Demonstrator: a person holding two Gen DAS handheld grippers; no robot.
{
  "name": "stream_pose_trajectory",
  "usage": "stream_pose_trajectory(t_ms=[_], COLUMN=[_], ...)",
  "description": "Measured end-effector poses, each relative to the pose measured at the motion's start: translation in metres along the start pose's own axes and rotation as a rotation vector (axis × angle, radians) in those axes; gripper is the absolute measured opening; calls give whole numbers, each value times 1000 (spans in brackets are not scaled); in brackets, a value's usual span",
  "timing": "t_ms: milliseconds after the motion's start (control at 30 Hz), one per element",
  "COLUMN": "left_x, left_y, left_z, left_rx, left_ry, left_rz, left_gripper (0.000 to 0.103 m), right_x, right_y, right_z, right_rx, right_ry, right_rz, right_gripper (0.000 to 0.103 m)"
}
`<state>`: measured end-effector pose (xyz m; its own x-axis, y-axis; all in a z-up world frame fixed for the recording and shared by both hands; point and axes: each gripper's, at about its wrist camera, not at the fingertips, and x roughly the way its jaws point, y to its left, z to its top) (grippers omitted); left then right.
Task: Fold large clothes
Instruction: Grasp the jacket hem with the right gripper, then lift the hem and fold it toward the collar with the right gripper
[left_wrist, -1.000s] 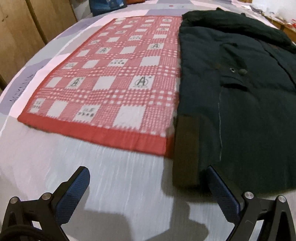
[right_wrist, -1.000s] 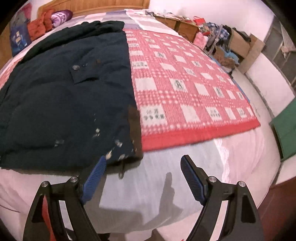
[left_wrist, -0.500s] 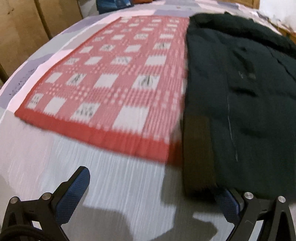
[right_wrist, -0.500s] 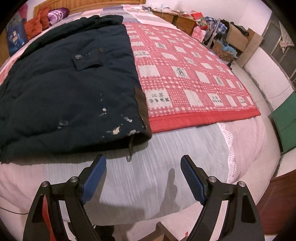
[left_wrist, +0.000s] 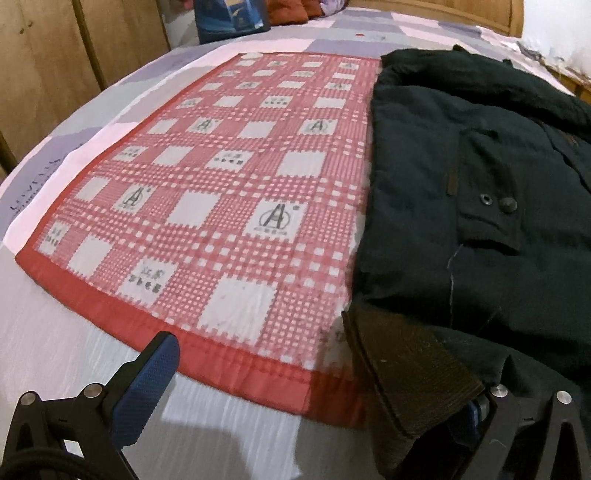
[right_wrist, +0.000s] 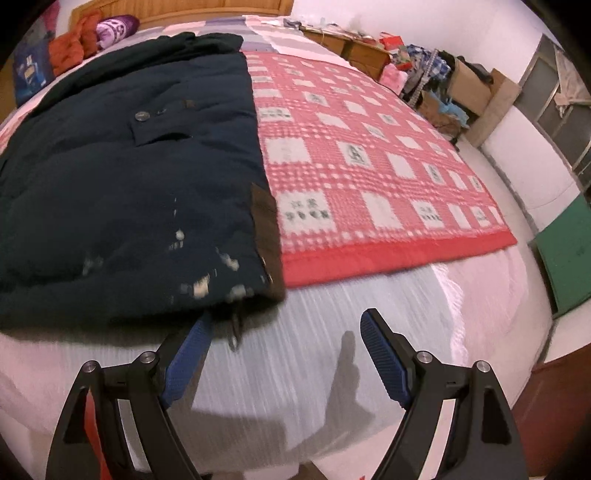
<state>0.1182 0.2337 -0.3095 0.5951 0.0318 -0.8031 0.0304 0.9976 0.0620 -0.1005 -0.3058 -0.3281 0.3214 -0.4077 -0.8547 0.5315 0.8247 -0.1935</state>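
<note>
I see the dark coat (left_wrist: 461, 206) spread flat on the bed (left_wrist: 74, 350), on top of a red checked blanket (left_wrist: 221, 192). It is not folded yet; from how it lies, I judge that the folding is only at its beginning and every fold is left to do.

My left tool (left_wrist: 321, 398) stands wide. Its left finger is over the bare sheet, and its right finger is mostly hidden under the brown corner flap (left_wrist: 402, 373) of the coat's hem. The flap lies between the fingers, but I do not see the pads pressing on it, so I count it as not yet gripped.

My right tool (right_wrist: 284, 358) is also wide and holds nothing. Its left finger reaches just under the other hem corner, beside a small hanging zipper pull (right_wrist: 233, 332).

Some things I cannot make out well. The far collar and the sleeves are dark and run together. In the left view the coat is cut off at the right edge. The pale spots (right_wrist: 199, 286) near the hem are blurred; I cannot tell what they are.
</note>
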Motion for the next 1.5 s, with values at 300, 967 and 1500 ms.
stream_pose_trajectory(t_ms=[300,967,1500], left_x=[24,30,-45], left_y=[-14,-36,-6], left_z=[-2,0,11], left_rx=[-9,165,110], left_ry=[47,52,-17], left_rz=[-45,-139,-220], left_gripper=[102,20,14], right_x=[25,53,-20], right_y=[-7,-5,-28], right_z=[32,59,68], right_rx=[107,81,114], right_ry=[-31,13,-118], right_rz=[65,99,196], right_gripper=[84,59,15])
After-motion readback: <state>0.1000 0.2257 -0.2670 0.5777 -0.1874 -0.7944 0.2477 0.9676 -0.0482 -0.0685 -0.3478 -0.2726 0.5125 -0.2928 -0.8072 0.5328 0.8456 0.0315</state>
